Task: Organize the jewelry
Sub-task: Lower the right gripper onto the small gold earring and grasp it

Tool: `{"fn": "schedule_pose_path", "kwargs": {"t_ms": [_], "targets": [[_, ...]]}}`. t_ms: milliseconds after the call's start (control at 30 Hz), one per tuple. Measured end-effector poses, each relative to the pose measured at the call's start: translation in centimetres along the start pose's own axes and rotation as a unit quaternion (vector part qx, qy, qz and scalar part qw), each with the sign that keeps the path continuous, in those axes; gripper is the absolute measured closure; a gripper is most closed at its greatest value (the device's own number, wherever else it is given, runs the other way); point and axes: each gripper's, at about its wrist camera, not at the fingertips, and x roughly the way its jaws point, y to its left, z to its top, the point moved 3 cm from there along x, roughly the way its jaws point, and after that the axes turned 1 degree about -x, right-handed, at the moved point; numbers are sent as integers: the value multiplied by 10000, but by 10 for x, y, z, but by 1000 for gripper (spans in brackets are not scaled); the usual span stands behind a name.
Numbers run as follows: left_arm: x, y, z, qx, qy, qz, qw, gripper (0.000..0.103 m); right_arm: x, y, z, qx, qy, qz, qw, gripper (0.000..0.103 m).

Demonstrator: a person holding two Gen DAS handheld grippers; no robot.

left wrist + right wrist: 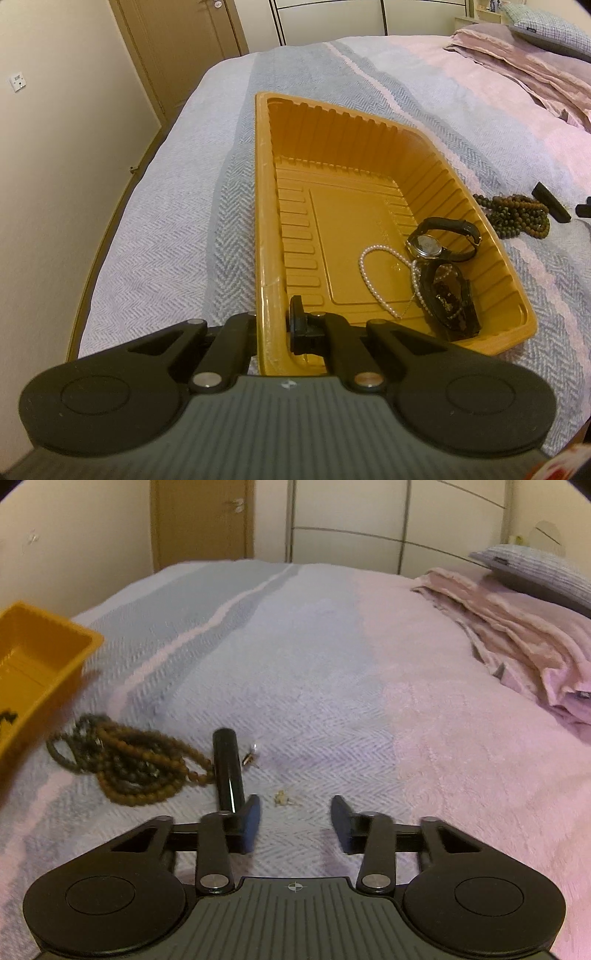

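An orange plastic tray (266,206) lies on the bed. In it are a pearl necklace (373,280), a wristwatch (439,240) and a dark bracelet (448,299). My left gripper (273,332) is shut on the tray's near left rim. A pile of brown bead strands (129,764) lies right of the tray (44,657), also in the left wrist view (517,214). A black tube (227,768), a small earring (251,757) and a tiny gold piece (280,798) lie on the bed. My right gripper (295,823) is open just above them.
The bed has a grey and pink herringbone cover (332,664). A folded pink blanket (517,635) and a pillow (535,568) lie at the far right. A wall and a door (201,520) stand behind the bed.
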Motion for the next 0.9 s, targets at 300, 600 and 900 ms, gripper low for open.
{"fn": "schedule_pose_path", "kwargs": {"t_ms": [300, 600, 900], "targets": [[1, -1, 0, -6, 23, 12, 10000, 101, 33, 2, 1, -490, 222, 74, 9985, 73], [1, -1, 0, 2, 25, 17, 10000, 101, 36, 10, 3, -577, 258, 36, 9980, 95], [1, -1, -1, 2, 19, 17, 10000, 101, 5, 31, 12, -1123, -228, -172, 9933, 95]]}}
